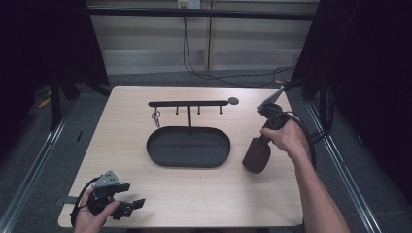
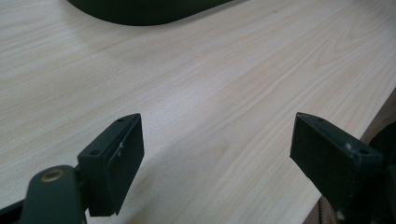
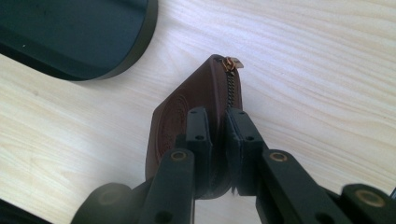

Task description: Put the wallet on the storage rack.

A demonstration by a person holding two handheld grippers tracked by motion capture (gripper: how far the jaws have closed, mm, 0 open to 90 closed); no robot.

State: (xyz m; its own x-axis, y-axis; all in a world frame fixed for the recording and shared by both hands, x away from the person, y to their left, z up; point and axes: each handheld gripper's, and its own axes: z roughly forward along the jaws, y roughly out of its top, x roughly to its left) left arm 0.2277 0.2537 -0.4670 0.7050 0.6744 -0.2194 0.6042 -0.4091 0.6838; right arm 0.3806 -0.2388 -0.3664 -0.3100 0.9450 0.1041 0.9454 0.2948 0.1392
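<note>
Evidently, the brown pouch (image 3: 196, 112) is pinched edgewise by the right gripper (image 3: 217, 135), presumably for carrying towards the tray (image 1: 188, 147); the left gripper (image 2: 217, 158) is rested aside, jaws spread.

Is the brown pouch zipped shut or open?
Shut, as far as visible: the pouch shows its zipper teeth meeting, with no gap.

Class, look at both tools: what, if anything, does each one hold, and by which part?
The right tool pinches the brown zip pouch across its zipped edge, at the end away from the zip pull; the left tool holds nothing.
</note>
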